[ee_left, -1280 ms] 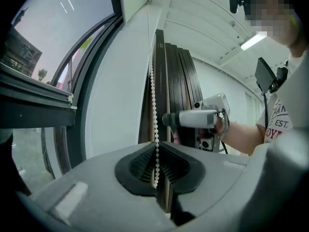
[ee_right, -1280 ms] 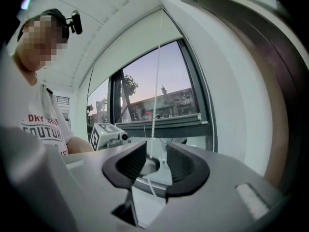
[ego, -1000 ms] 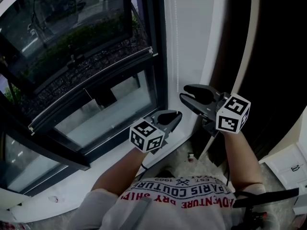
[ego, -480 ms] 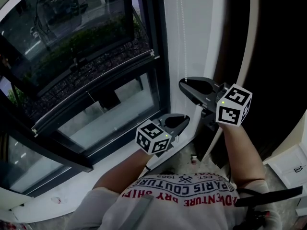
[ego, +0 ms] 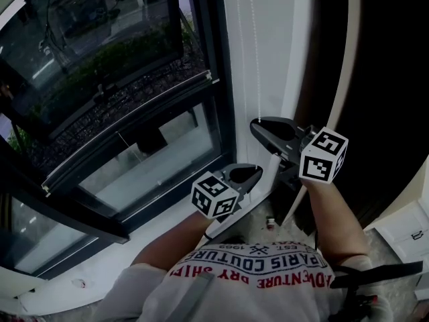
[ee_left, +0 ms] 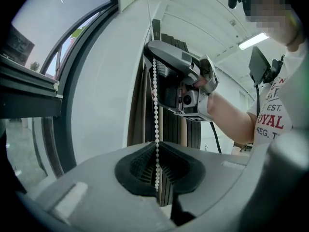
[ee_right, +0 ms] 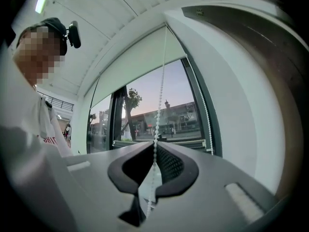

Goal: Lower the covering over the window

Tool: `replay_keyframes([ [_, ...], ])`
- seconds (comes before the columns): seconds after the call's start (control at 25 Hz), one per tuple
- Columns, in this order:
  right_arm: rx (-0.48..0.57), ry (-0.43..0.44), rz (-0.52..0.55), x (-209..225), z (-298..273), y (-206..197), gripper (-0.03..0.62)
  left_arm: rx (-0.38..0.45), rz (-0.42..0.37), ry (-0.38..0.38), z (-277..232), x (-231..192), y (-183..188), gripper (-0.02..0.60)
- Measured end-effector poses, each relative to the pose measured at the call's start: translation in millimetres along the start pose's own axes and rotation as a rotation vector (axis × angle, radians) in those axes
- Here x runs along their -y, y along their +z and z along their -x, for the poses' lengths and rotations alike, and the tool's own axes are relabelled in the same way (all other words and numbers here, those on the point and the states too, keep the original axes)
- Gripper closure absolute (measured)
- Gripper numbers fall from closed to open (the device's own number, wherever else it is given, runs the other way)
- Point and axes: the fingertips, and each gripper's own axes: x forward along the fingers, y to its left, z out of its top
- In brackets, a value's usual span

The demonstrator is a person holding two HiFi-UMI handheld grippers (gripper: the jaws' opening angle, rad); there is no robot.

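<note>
Bead chain (ego: pixel 259 79): thin white strand hanging straight down the white wall strip (ego: pixel 271 32), just right of the window (ego: pixel 134 79). Long axis vertical. A second strand hangs just left of it.
Roller shade (ee_right: pixel 140 66): high on the glass in the right gripper view; most of the pane is uncovered. Judged: lowering barely started.
Chain vs. grippers: it runs top to bottom through both sets of jaws, entering from above and crossing each grip.
Right gripper (ego: pixel 260 126): the upper grip, farther up the wall. Jaws pressed together on the chain (ee_right: pixel 161 81); beads pass between the pads and trail out below.
Left gripper (ego: pixel 247 174): the lower grip, nearer the person and a little left. Jaws pinching the same strand (ee_left: pixel 155 105), with the right gripper (ee_left: pixel 159 57) seen directly above on the chain.
Nearer hand: both are on the chain. The right sits higher, so I judge it has the longer downward pull.
Coming move: judged a hand-over-hand pull straight down along the chain's axis.
Change from earlier frame: the right jaws stood spread around the chain and have just been closing onto it. The left gripper has sunk a little lower and nearer.
</note>
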Motion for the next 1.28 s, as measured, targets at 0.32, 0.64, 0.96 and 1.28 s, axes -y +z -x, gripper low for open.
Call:
replay_keyframes([
  [0.32, -0.069, -0.022, -0.019, 7.6, -2.5, -49.3, 0.576, -0.074, 0.023, 0.027, -5.6, -14.0, -45.9, 0.566],
  [0.64, -0.186, -0.042, -0.073, 11.4, -1.9, -116.1, 0.576, -0.174, 0.066, 0.064, -6.3, -30.0, -109.0, 0.566],
  [0.96, -0.208, -0.053, -0.103, 8.0, -3.7, -143.6, 0.576, -0.208, 0.098, 0.071, -1.8, -32.3, -135.7, 0.566],
  [1.28, -0.278, -0.050, -0.124, -2.3, -4.2, -182.0, 0.576, -0.265, 0.131, 0.085, 7.0, -30.9, -173.3, 0.566],
])
